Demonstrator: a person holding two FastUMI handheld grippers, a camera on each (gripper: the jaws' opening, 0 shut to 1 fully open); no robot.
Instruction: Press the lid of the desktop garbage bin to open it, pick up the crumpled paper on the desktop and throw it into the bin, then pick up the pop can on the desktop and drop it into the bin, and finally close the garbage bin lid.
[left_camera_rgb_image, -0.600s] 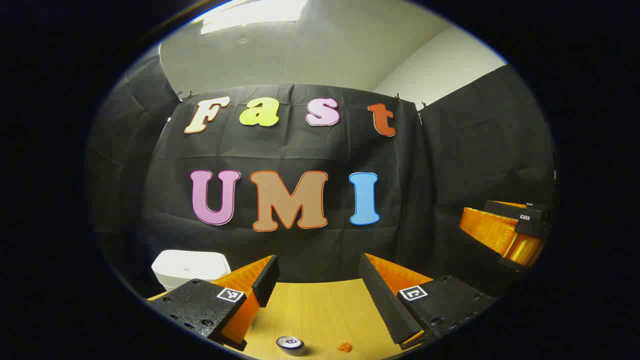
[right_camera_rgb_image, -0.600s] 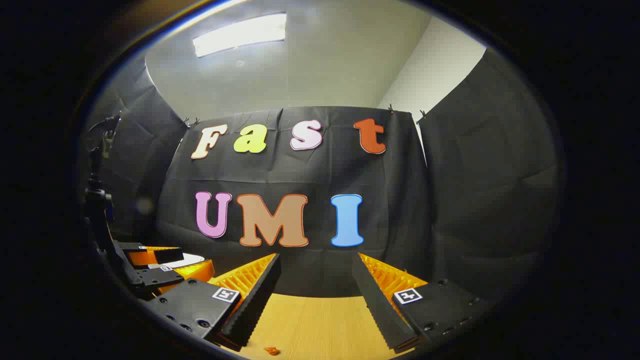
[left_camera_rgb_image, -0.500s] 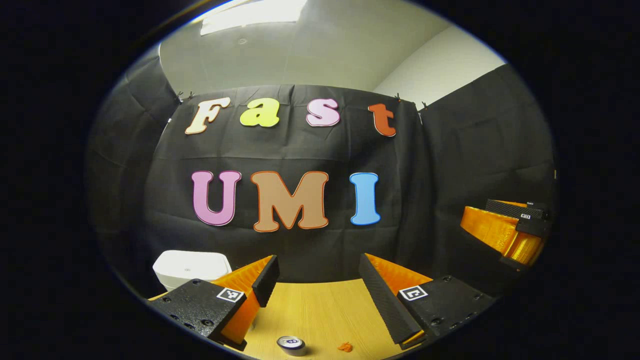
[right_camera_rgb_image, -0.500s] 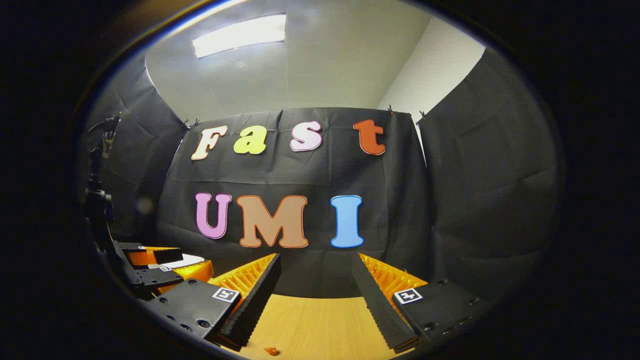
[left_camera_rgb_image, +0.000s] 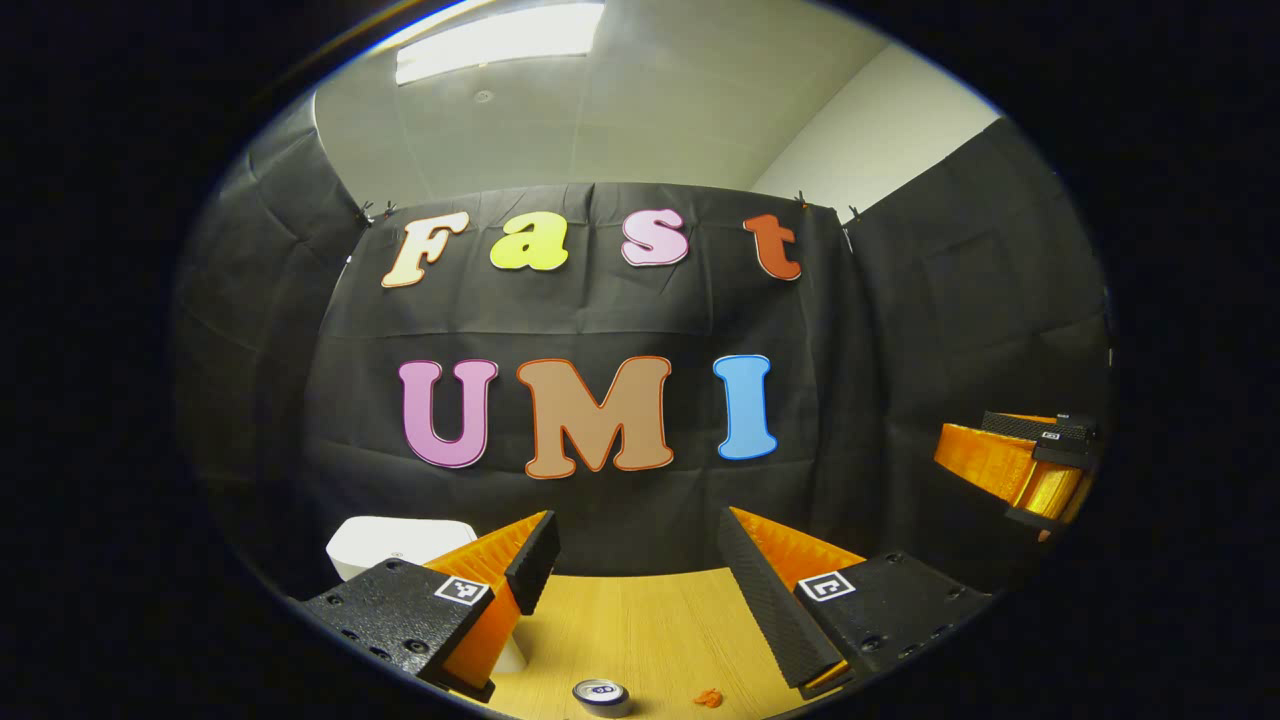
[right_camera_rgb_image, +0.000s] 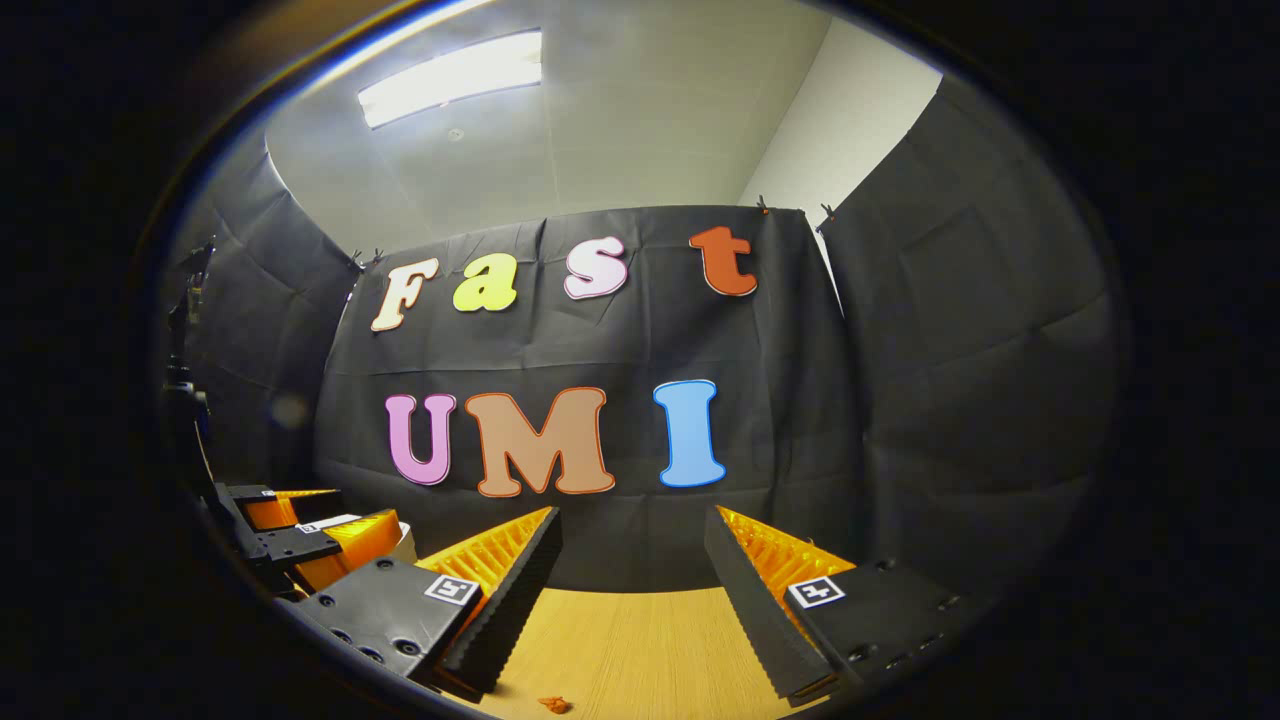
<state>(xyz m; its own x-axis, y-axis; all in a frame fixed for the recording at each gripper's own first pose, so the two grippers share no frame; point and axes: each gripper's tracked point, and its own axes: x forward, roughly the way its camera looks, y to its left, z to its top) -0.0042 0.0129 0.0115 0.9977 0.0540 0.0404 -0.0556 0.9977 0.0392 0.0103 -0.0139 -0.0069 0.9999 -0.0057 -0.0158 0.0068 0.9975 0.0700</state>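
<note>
The white desktop bin (left_camera_rgb_image: 398, 543) stands with its lid down at the lower left of the left gripper view, behind my left finger. A pop can (left_camera_rgb_image: 602, 696) stands upright on the wooden table (left_camera_rgb_image: 650, 620) at the bottom edge, with a small orange crumpled paper (left_camera_rgb_image: 708, 697) just to its right. My left gripper (left_camera_rgb_image: 637, 530) hovers above them, open and holding nothing. In the right gripper view my right gripper (right_camera_rgb_image: 630, 525) is open too, and the crumpled paper (right_camera_rgb_image: 550, 705) lies below its left finger. The left gripper (right_camera_rgb_image: 300, 528) shows far left there.
Black cloth walls close the booth behind and to the sides. The right gripper (left_camera_rgb_image: 1020, 462) hangs at the far right edge of the left gripper view. A dark stand (right_camera_rgb_image: 185, 400) rises at the left edge of the right gripper view. Bare tabletop (right_camera_rgb_image: 640, 640) stretches ahead.
Both views have shifted slightly: the bin, can and paper slid a little right in the left gripper view. Both grippers stay open; nothing was grasped.
</note>
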